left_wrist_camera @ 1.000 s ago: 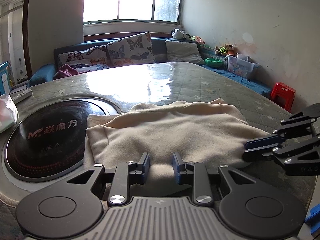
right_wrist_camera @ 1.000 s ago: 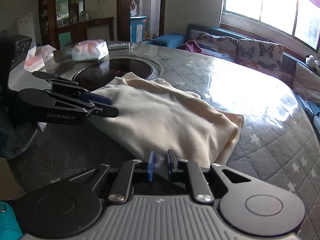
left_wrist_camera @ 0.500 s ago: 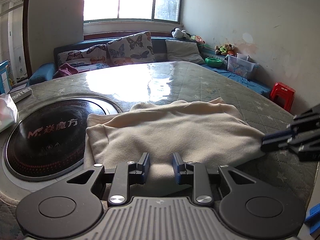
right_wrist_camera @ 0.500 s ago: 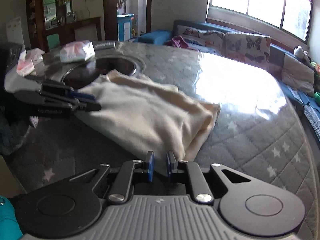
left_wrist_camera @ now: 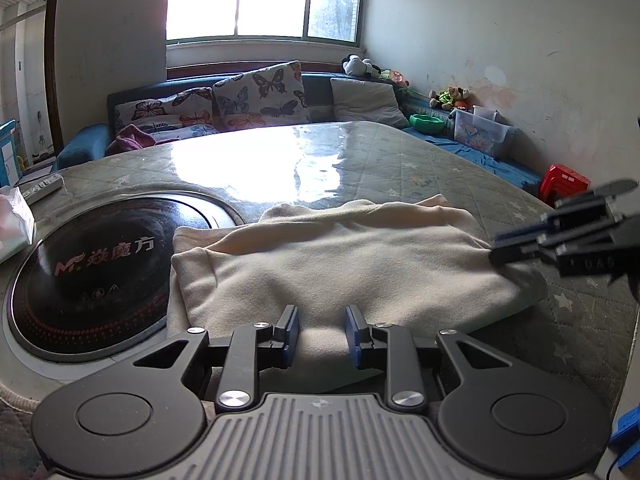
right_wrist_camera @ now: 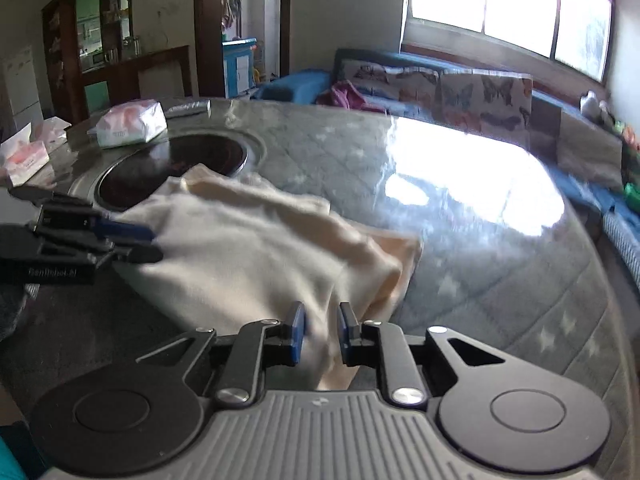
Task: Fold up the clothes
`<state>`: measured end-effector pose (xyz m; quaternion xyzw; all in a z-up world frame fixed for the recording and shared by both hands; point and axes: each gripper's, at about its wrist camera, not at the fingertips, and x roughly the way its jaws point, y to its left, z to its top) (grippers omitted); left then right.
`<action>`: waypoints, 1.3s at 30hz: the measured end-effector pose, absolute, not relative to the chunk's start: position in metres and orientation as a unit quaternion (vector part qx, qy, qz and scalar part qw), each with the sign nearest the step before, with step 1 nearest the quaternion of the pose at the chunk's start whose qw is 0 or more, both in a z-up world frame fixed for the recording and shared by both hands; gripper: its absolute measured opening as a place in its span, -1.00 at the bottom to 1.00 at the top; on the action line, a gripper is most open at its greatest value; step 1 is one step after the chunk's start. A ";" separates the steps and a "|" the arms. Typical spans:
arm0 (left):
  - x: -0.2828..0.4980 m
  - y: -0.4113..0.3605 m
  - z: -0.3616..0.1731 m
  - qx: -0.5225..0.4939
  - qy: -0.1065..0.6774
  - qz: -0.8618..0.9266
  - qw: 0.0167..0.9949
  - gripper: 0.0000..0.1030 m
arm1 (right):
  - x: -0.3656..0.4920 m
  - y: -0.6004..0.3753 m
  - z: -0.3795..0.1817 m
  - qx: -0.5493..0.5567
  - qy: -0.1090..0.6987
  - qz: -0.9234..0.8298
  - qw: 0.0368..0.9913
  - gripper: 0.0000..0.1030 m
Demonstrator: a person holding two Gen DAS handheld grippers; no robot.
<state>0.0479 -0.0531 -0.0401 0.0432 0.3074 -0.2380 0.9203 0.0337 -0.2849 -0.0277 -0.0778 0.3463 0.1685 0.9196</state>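
The left gripper (left_wrist_camera: 319, 336) has its jaws apart over the near edge of the folded cream fleece garment (left_wrist_camera: 340, 264), cloth between them but not pinched. The right gripper (right_wrist_camera: 319, 334) has just been opening, jaws slightly apart astride the garment's right end. The garment lies near the table's (left_wrist_camera: 400, 160) front edge, overlapping the round black induction cooktop (left_wrist_camera: 88, 272).

Sunlit window (left_wrist_camera: 264, 0) above sofa (left_wrist_camera: 224, 100)

Left gripper (left_wrist_camera: 322, 332) points downward, jaws parted. Right gripper (right_wrist_camera: 320, 332), at its three o'clock, has just been opening, fabric between its jaws.
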 end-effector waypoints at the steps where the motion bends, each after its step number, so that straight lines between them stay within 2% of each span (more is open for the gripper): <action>1: 0.048 -0.053 -0.040 0.043 0.308 -0.238 0.920 -0.45 | 0.038 -0.284 -0.026 -0.079 0.342 0.169 0.921 -0.69; 8: 0.048 -0.053 -0.041 0.042 0.308 -0.239 0.920 -0.45 | 0.075 -0.289 -0.041 -0.069 0.347 0.153 0.923 -0.69; 15: 0.048 -0.053 -0.042 0.041 0.308 -0.239 0.920 -0.45 | 0.094 -0.276 -0.031 -0.065 0.334 0.162 0.926 -0.69; 21: 0.048 -0.053 -0.041 0.040 0.308 -0.239 0.920 -0.45 | 0.121 -0.263 -0.047 -0.064 0.355 0.152 0.920 -0.71; 32: 0.046 -0.053 -0.040 0.038 0.309 -0.239 0.920 -0.45 | 0.136 -0.249 -0.048 -0.072 0.355 0.152 0.920 -0.71; 39: 0.041 -0.039 -0.028 0.023 0.300 -0.230 0.926 -0.43 | 0.108 -0.244 -0.024 -0.094 0.328 0.177 0.923 -0.68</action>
